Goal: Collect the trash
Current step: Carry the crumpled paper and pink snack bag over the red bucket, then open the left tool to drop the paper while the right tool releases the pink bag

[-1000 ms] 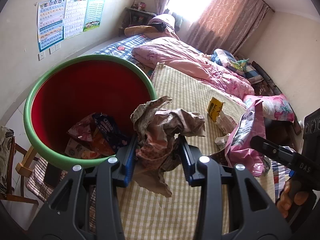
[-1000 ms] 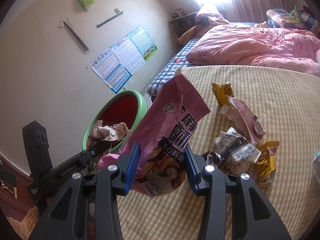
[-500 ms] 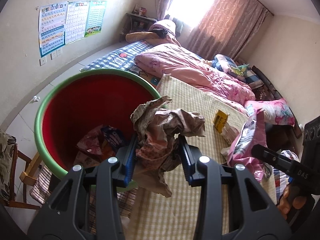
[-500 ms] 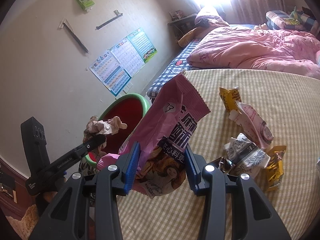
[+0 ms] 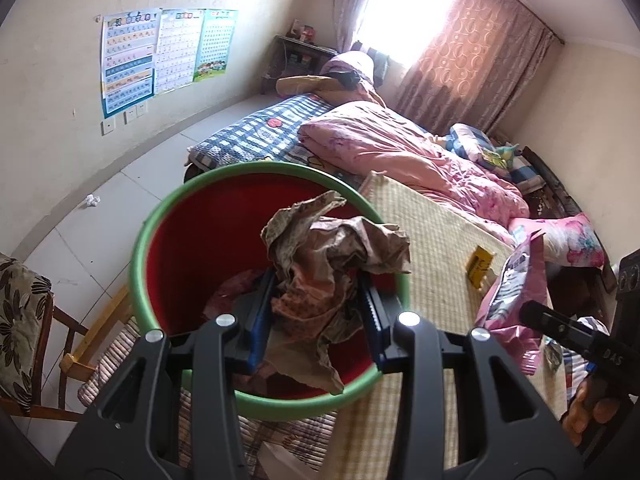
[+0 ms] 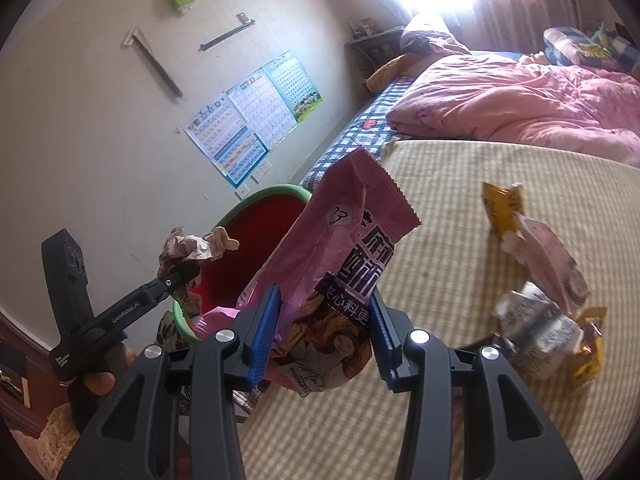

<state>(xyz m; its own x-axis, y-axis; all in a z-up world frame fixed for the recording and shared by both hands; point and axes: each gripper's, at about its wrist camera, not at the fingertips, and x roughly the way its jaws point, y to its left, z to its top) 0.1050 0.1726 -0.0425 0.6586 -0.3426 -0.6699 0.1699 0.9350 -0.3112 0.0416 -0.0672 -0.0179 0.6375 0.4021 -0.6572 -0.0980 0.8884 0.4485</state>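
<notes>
Left gripper (image 5: 316, 316): jaws clamped on a crumpled brown paper wad (image 5: 328, 264). Wad sits between the blue pads, most of it bulging above them, a torn flap hanging below. It hangs over the open mouth of the bin (image 5: 148, 240), a green-rimmed tub with a red inside, toward the bin's mat-side edge. Some wrappers lie at the bin's bottom, mostly hidden behind the gripper.

Right gripper (image 6: 324, 328): jaws closed on a pink snack bag (image 6: 344, 264). Pads pinch its lower part; the serrated top edge sticks up and away from the bin. The bag is held over the checked mat (image 6: 460, 184), just beside the bin's rim, not yet above its opening.

Beyond the bag from the bin, on the mat: a yellow packet (image 6: 502, 210), a pale pink pouch (image 6: 554, 264), and a few crumpled wrappers (image 6: 544, 332), blurred.
</notes>
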